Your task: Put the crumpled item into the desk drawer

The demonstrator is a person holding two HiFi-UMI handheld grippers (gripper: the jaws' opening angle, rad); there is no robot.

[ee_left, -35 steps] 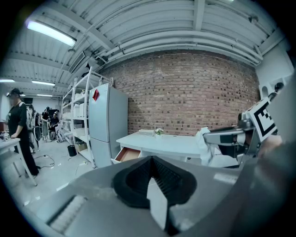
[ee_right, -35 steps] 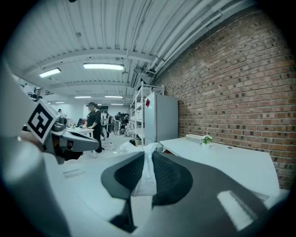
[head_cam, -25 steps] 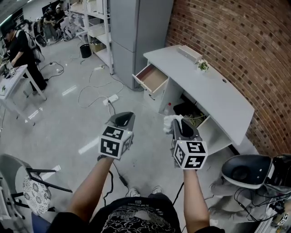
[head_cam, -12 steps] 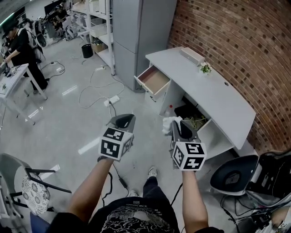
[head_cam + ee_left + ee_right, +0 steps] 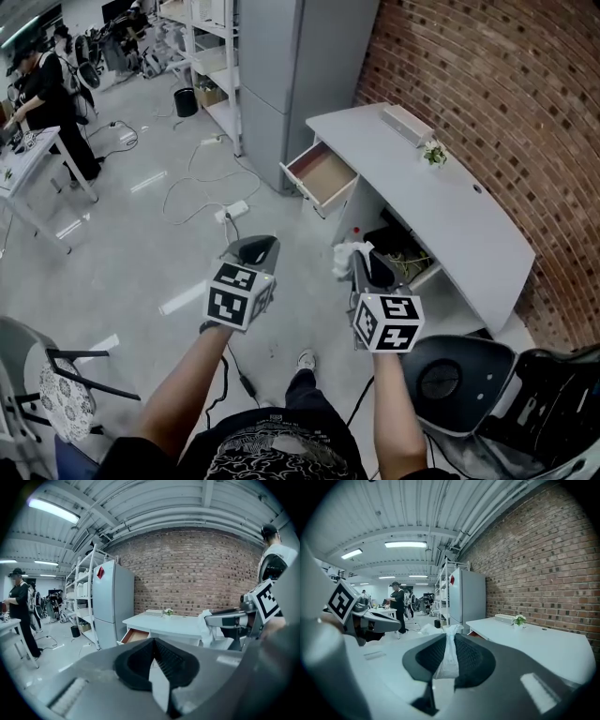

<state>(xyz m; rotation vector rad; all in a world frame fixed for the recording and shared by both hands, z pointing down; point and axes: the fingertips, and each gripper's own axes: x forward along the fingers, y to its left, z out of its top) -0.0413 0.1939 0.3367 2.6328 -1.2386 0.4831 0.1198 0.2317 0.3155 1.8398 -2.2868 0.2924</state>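
**Held: crumpled item [image 5: 449,653] in right gripper [image 5: 361,261]**

The right gripper clamps the white crumpled item, its long axis along the 2 jaws, bunched end past the tips, well apart from the open drawer [image 5: 322,175]. The left gripper [image 5: 253,248] is closed, empty.

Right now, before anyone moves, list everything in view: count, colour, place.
desk: one, pale grey, along the brick wall
drawer: one, brown inside, open at the desk's far end
potted plant: one, green, on the desk
flat box: one, white, on the desk
tall cabinet: one, grey, beyond the desk
office chair: one, grey and black, at the desk's near end
power strip: one, white, on the floor
bin: one, black, by the shelves
person: one, in black, at a far table
crumpled item: one, white, between the right gripper's jaws
left gripper: one, grey, jaws together, empty
right gripper: one, grey, shut on the crumpled item
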